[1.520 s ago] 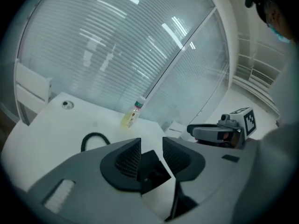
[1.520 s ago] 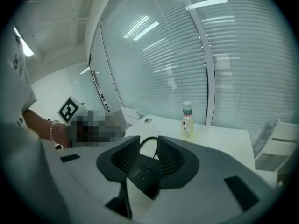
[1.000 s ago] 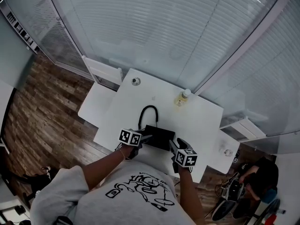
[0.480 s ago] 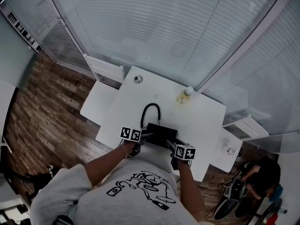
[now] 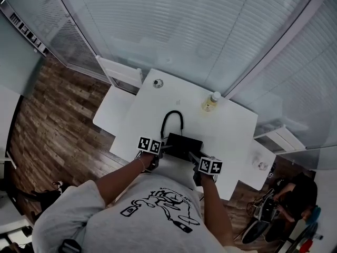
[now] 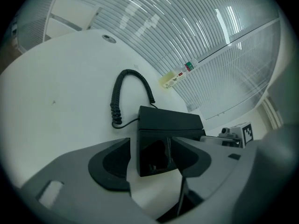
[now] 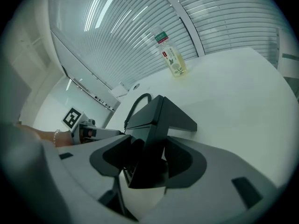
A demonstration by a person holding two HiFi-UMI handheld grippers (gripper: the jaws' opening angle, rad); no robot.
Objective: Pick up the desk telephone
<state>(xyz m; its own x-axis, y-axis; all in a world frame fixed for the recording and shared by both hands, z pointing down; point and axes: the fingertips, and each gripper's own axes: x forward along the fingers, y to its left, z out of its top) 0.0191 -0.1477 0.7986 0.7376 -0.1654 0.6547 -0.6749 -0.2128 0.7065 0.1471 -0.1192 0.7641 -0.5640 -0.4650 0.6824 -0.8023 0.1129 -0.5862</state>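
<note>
The black desk telephone rests on the white table, near its front edge. Its coiled cord loops away toward the back. My left gripper stands at the phone's left end and my right gripper at its right end. In the left gripper view the phone sits between the wide jaws of the left gripper, and a strip of table shows beside the left pad. In the right gripper view the phone lies between the spread jaws of the right gripper. Both grippers are open.
A small bottle with yellowish liquid stands at the table's back edge, before the glass wall with blinds. A round grommet sits at the back left corner. Lower white side tables flank the desk. A person is at the lower right.
Both grippers have come down a little at the telephone's ends, which now lies on the table. The head view has shifted slightly.
</note>
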